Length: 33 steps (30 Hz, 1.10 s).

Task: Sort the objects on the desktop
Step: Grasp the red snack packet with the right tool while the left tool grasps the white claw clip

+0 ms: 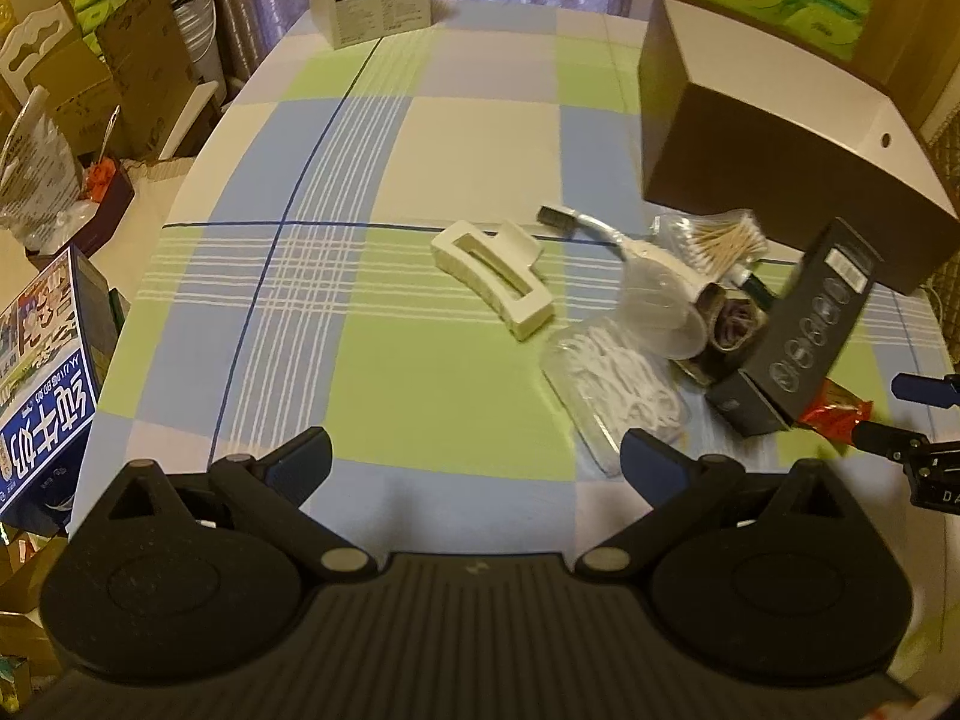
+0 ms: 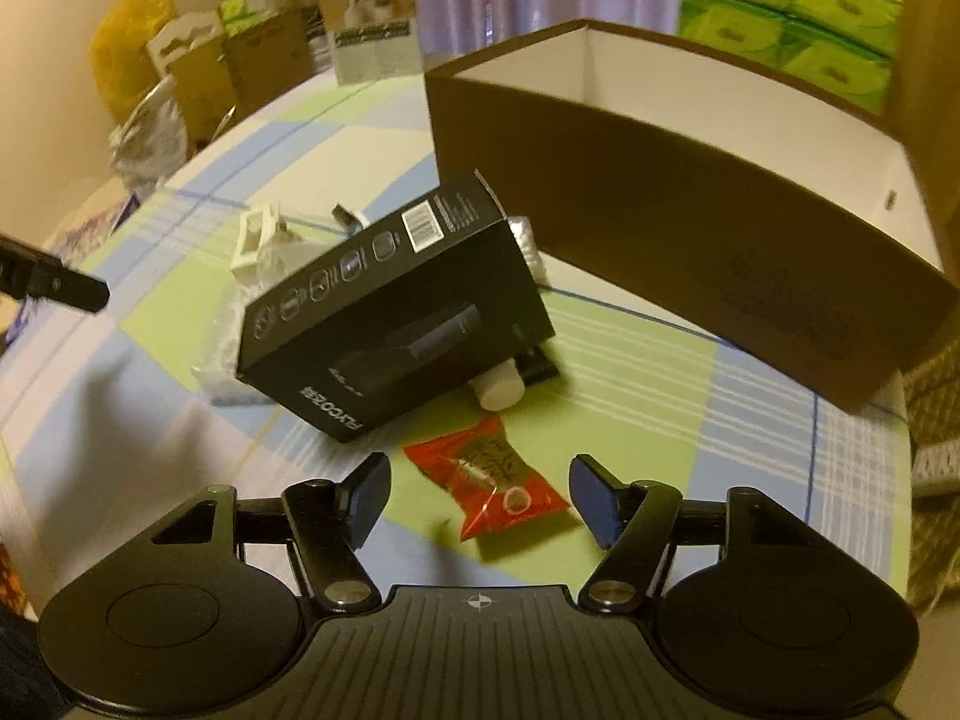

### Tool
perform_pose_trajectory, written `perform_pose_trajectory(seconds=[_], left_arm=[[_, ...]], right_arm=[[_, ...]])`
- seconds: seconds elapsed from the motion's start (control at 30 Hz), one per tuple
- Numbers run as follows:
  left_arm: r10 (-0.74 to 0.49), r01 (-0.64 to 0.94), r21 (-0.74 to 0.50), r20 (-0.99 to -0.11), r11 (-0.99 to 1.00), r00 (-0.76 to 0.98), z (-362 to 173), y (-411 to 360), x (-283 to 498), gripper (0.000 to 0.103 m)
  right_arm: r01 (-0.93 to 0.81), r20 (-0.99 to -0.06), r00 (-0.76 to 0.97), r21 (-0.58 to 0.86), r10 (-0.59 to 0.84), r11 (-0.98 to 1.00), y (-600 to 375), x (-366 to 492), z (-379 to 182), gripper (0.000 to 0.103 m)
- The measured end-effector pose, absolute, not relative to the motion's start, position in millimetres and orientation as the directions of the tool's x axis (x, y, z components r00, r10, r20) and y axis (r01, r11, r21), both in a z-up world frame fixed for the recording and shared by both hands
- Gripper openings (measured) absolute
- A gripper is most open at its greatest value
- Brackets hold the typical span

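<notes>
Sorting looks barely begun: beside the brown box (image 2: 690, 210), the black carton (image 2: 390, 306), hair clip (image 1: 492, 276) and red packet (image 2: 486, 486) all lie on the counter (image 1: 420, 396). Left gripper (image 1: 474, 456) and right gripper (image 2: 477, 495) both have fingers spread wide, holding nothing.

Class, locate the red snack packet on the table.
In the right wrist view, the red packet lies flat between the open right gripper's fingers, just in front of the black box.

Black carton (image 2: 390, 312) tilted, propped on clutter beside open brown box (image 2: 690, 192). Red sachet (image 2: 486, 483) flat on cloth in front. Cream hair clip (image 1: 492, 276), cotton swabs (image 1: 720, 237) left of carton.
</notes>
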State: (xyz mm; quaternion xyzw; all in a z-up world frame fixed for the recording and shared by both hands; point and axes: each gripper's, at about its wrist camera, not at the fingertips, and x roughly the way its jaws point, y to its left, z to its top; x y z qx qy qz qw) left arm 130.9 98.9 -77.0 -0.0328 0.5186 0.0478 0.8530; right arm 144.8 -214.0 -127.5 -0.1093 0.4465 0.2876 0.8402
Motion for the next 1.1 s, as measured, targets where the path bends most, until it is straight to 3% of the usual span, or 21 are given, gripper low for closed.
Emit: perform_pose_trajectory(seconds=[0.27, 0.43, 0.53, 1.1], left_arm=[[0.057, -0.133, -0.002, -0.9, 0.991, 0.433, -90.8, 110.5, 149.1, 0.101], [0.046, -0.127, -0.009, -0.903, 0.992, 0.427, -96.7, 112.8, 159.5, 0.101], [0.039, -0.12, -0.013, -0.905, 0.993, 0.423, -99.9, 113.3, 166.4, 0.101], [-0.036, -0.037, -0.059, -0.887, 0.998, 0.461, -121.8, 107.8, 228.8, 0.092]], right_arm=[[-0.663, -0.845, 0.395, 0.008, 0.359, 0.748, -200.1, 159.3, -147.6, 0.057], [-0.667, -0.856, 0.375, 0.017, 0.355, 0.745, -199.1, 164.0, -155.3, 0.033], [-0.641, -0.862, 0.368, 0.036, 0.348, 0.767, -203.4, 165.8, -155.7, 0.027], [-0.14, -0.872, 0.477, 0.052, 0.113, 0.989, -276.9, 175.9, -148.7, 0.025]])
